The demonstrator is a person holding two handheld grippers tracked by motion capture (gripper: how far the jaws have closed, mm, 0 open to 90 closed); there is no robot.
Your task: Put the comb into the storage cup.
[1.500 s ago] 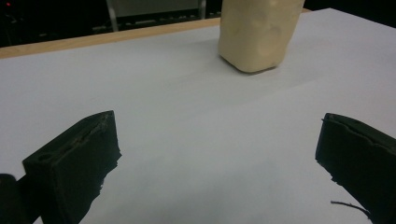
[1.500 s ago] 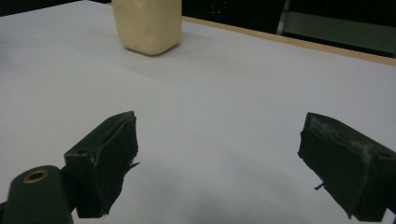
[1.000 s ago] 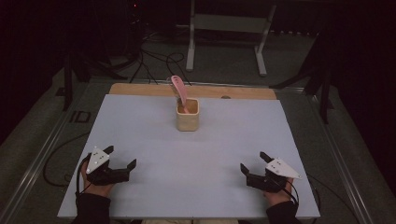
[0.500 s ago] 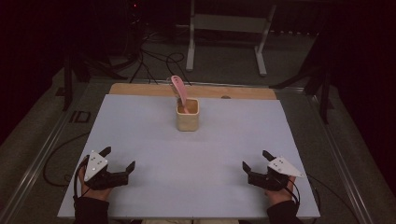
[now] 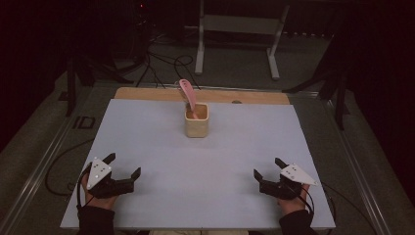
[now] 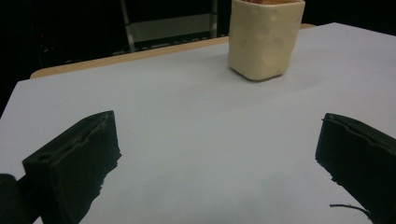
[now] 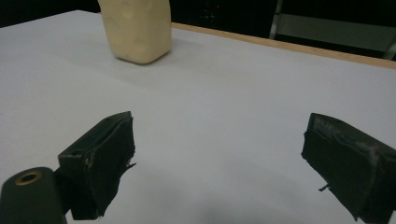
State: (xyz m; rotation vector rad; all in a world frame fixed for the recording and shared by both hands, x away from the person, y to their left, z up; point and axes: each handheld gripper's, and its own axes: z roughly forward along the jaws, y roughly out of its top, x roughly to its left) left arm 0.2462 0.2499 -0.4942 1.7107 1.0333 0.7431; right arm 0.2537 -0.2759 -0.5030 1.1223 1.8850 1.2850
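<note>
A cream square cup [image 5: 196, 120] stands upright at the far middle of the white table [image 5: 205, 161]. A pink spatula-like utensil [image 5: 187, 94] leans out of it toward the back left. My left gripper [image 5: 123, 165] rests open near the front left edge, nothing between its jaws. My right gripper [image 5: 268, 168] is open near the front right edge, also empty. Both are far from the cup. The cup [image 6: 265, 37] appears ahead and to the right in the left gripper view, and as the cup [image 7: 136, 29] ahead and to the left in the right gripper view.
A wooden strip [image 5: 147, 93] runs along the table's far edge. Beyond it are a metal stand [image 5: 237, 29] and cables [image 5: 161, 61] on the dark floor. Metal rails flank the table on both sides.
Both grippers have slid slightly back toward the front edge of the table. The cup and utensil have not moved.
</note>
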